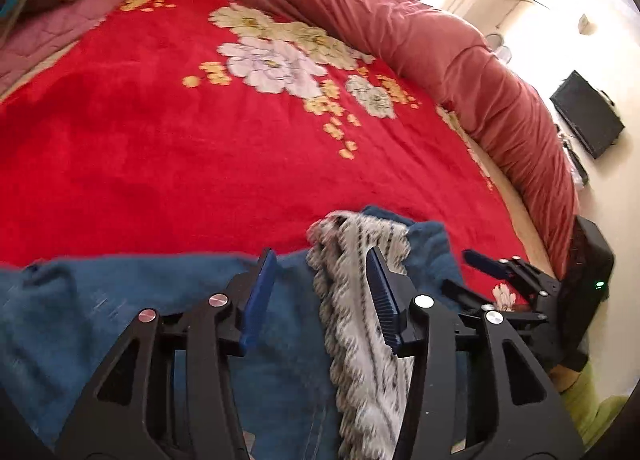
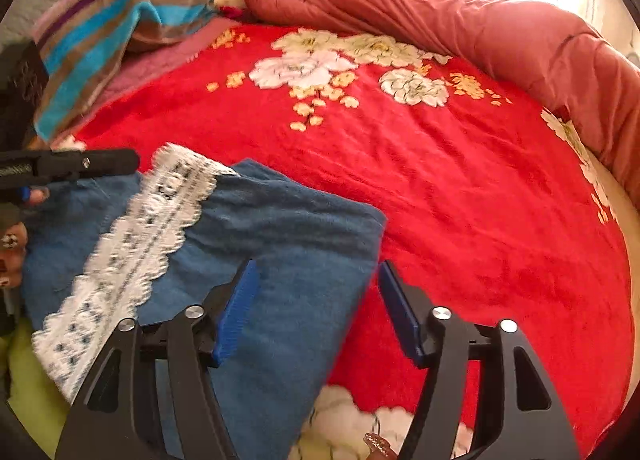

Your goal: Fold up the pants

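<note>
While the left gripper point(image 1: 320, 284) hangs over the bed, its jaws stand apart with nothing pressed between them; the blue pants point(image 1: 120, 312) lie under it on the red blanket point(image 1: 180, 160), and the white lace strip point(image 1: 360, 320) runs between its fingers. From the right wrist, the right gripper point(image 2: 316, 308) is also wide and empty, the folded edge of the pants just beneath its left finger.
</note>
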Demonstrator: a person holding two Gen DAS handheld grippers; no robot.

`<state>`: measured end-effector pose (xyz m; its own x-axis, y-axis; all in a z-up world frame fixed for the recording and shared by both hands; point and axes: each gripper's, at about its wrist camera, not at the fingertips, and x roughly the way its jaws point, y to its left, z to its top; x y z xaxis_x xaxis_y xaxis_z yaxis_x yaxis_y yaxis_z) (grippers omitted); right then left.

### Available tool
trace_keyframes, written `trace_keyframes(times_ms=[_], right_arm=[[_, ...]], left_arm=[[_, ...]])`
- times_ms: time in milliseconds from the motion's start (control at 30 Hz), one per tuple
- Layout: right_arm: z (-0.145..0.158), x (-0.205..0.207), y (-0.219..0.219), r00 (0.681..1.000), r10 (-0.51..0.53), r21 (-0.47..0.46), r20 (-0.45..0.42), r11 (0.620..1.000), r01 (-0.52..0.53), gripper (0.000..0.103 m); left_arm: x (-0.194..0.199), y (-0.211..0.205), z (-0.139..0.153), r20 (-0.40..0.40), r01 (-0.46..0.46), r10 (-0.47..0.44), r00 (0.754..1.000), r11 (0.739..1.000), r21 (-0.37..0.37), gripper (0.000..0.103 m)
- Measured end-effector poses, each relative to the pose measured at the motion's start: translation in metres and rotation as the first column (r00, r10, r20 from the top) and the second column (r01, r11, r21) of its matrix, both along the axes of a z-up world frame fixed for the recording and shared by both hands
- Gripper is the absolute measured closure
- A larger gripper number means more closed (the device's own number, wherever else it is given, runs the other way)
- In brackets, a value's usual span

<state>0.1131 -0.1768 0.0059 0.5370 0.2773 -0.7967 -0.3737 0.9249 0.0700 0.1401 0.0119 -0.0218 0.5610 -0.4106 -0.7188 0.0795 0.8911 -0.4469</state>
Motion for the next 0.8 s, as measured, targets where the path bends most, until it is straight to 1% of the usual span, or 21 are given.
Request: trace_keyframes(times_ms=[100,133,167,233,333,433,533,767,800], right_arm=[[0.013,-0.015,-0.007,1.0,0.01,0.03,0.022,0.999,-0.01,0.037],[0.017,-0.021,-0.008,0.999,0.014,0.031,0.034,0.999,-0.016,0.033],[0.022,-0.028,-0.01,0.999,0.022,0.037,0.048,0.999,-0.024,0.029],[0.029,-0.038,-0.011,0.997,0.039,0.047,0.061,0.998,-0.042,0.029],[0.035,-0.05,-0.01,0.996,0.061,0.061,0.066,0.996,-0.065,0.029],[0.039,-0.062,-0.006,0.993,0.089,0.062,0.075,0.994,-0.094,0.029],[0.04,-0.069,-0.004,0.991,0.107,0.064,0.077,0.992,-0.112,0.029],[0.042,-0.084,0.001,0.986,0.147,0.096,0.08,0.983,-0.154,0.029],[0.04,-0.086,0.003,0.985,0.158,0.103,0.071,0.981,-0.165,0.029]], left_arm=[[-0.018,0.007,0.007,0.009,-0.014,0.014,1.0,1.0,-0.002,0.051],[-0.022,0.008,0.009,0.013,-0.015,0.015,1.0,1.0,0.001,0.047],[-0.03,0.009,0.013,0.019,-0.019,0.019,1.0,1.0,0.012,0.045],[-0.041,0.01,0.019,0.028,-0.02,0.02,0.999,0.999,0.027,0.039],[-0.058,0.012,0.025,0.036,-0.024,0.023,0.999,1.0,0.021,0.037],[-0.076,0.011,0.028,0.036,-0.024,0.023,0.999,0.999,0.032,0.037],[-0.094,0.01,0.03,0.029,-0.019,0.018,0.999,1.0,0.014,0.037],[-0.116,-0.004,0.023,-0.002,0.019,-0.019,1.0,1.0,0.003,0.037],[-0.118,-0.007,0.022,-0.011,0.026,-0.026,1.0,1.0,0.006,0.041]])
